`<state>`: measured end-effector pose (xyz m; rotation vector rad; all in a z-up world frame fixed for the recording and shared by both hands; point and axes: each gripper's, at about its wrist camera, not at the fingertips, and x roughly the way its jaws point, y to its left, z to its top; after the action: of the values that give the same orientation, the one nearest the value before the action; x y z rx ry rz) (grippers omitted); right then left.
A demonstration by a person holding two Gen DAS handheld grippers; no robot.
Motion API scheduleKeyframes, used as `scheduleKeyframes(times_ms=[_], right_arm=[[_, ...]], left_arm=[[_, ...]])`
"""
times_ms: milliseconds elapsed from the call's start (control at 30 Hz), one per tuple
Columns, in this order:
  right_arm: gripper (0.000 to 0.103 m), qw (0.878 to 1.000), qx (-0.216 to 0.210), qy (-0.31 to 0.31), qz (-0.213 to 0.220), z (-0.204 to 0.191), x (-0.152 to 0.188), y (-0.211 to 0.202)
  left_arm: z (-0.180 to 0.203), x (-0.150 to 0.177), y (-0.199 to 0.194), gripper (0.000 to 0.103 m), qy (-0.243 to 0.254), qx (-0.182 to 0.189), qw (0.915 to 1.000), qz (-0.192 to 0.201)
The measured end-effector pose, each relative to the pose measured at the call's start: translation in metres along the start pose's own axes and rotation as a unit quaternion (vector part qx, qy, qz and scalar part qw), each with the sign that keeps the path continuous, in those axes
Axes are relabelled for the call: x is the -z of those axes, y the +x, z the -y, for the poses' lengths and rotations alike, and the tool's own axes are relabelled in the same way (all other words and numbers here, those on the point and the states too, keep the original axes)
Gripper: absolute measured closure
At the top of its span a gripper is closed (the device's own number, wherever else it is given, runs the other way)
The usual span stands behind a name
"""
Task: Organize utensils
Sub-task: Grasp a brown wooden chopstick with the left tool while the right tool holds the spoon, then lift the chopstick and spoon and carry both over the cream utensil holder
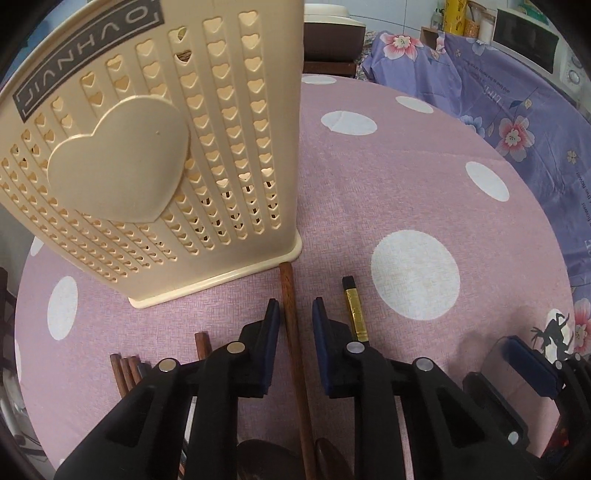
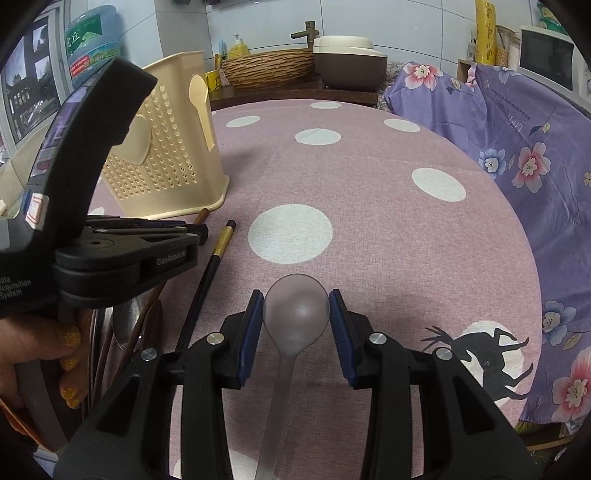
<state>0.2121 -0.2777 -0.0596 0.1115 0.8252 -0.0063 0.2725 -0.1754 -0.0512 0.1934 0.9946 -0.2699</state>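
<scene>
— We see a cream plastic caddy [image 1: 155, 155], smooth and perforated, and beside it a matt wooden chopstick [image 1: 293, 332].

— We also see a frosted translucent plastic spoon [image 2: 295, 314] on the desk's woven, matt cloth [image 2: 369, 192].

We see a round table [image 2: 369, 177] under a pink cloth with white dots. Behind it runs a white tiled wall [image 2: 406, 26]. At far right a purple flowered sheet [image 2: 517, 122] drapes furniture, a microwave [image 2: 546, 66] above it. A window [image 2: 29, 85] shows far left.
</scene>
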Motion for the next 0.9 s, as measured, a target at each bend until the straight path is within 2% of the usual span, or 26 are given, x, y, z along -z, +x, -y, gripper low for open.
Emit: scheduleKeyframes(times_ms=[133, 267, 400, 500, 700, 900], right_arm=[[0.066, 1.000, 0.000, 0.001, 0.004, 0.000, 0.000, -0.003], [0.066, 1.000, -0.001, 0.004, 0.005, 0.001, 0.001, -0.004], [0.066, 1.000, -0.003, 0.003, 0.007, 0.000, 0.001, -0.006], [0.066, 1.000, -0.009, 0.002, 0.012, 0.000, 0.001, -0.010], [0.066, 0.999, -0.028, 0.004, 0.024, 0.002, -0.005, -0.026], [0.066, 0.997, -0.054, -0.002, 0.052, 0.001, -0.017, -0.058]], left_arm=[[0.000, -0.002, 0.001, 0.095, -0.007, -0.009, 0.9999, 0.006], [0.000, -0.003, 0.001, 0.095, -0.015, -0.008, 0.9998, 0.008], [-0.008, -0.002, -0.001, 0.095, -0.034, 0.010, 0.9993, 0.007], [-0.013, 0.000, -0.014, 0.095, -0.040, 0.019, 0.9987, 0.024], [-0.031, 0.003, -0.073, 0.095, -0.061, 0.072, 0.9925, 0.078], [-0.055, 0.009, -0.150, 0.095, -0.074, 0.102, 0.9796, 0.157]])
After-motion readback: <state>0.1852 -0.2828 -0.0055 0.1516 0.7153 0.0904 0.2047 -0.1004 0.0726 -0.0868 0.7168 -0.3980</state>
